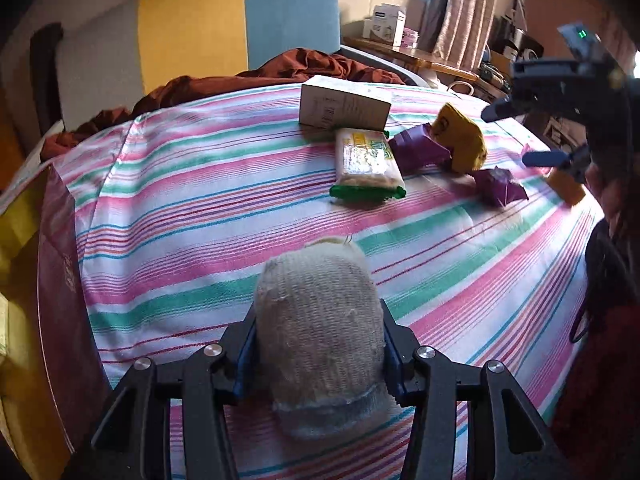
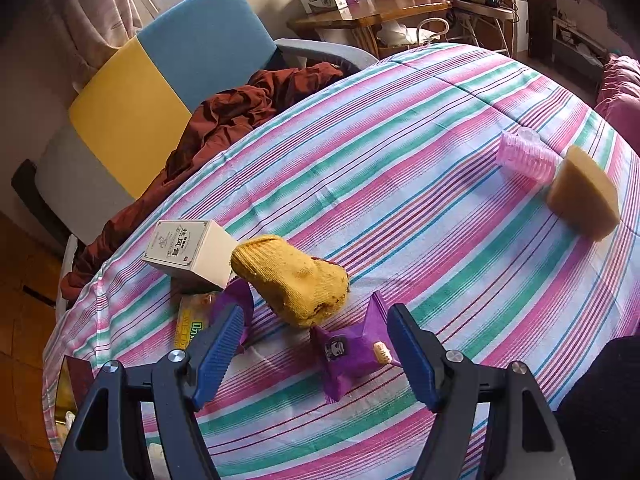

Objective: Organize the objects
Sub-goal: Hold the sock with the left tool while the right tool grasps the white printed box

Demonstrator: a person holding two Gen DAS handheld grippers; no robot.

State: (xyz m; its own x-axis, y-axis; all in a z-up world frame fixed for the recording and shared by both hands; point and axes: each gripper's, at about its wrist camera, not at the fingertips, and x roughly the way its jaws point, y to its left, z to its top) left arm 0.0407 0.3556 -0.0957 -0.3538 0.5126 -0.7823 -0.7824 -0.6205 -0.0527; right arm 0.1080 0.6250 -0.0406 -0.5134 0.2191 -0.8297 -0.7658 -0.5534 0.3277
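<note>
**Grey sock clamped on the left, open jaws over the purple packet on the right**

Left wrist view: the left hand-held gripper (image 1: 320, 344) is clamped on a rolled grey sock (image 1: 318, 328), its blue pads pressed against both sides of the roll. Beyond the sock lies a broad bare stretch of the striped bedsheet (image 1: 192, 216), open all the way to the cluster at the far side. There a white carton (image 1: 344, 106) stands just behind a green-edged cracker pack (image 1: 368, 166), with two purple snack packets (image 1: 420, 150) and a yellow sock (image 1: 462, 140) beside them to the right. At the left edge of the sheet a dark red paper bag (image 1: 60, 280) stands upright, close to the gripper. A rust-brown cloth (image 1: 248, 80) is bunched along the far edge. The right hand-held gripper (image 1: 560, 120) hangs at the right border, jaws apart.

Right wrist view: the right hand-held gripper (image 2: 316, 356) has its jaws well apart with nothing pressed between them; a purple snack packet (image 2: 352, 360) lies on the sheet in the gap beneath. Just beyond it the yellow sock (image 2: 292, 280) touches the white carton (image 2: 188, 252), and the cracker pack (image 2: 192, 324) shows partly behind the left finger. The middle and far part of the striped bedsheet (image 2: 400, 160) is bare. Near its right edge a pink hair roller (image 2: 524, 156) lies just beside a tan sponge wedge (image 2: 584, 196), well apart from the cluster.
</note>
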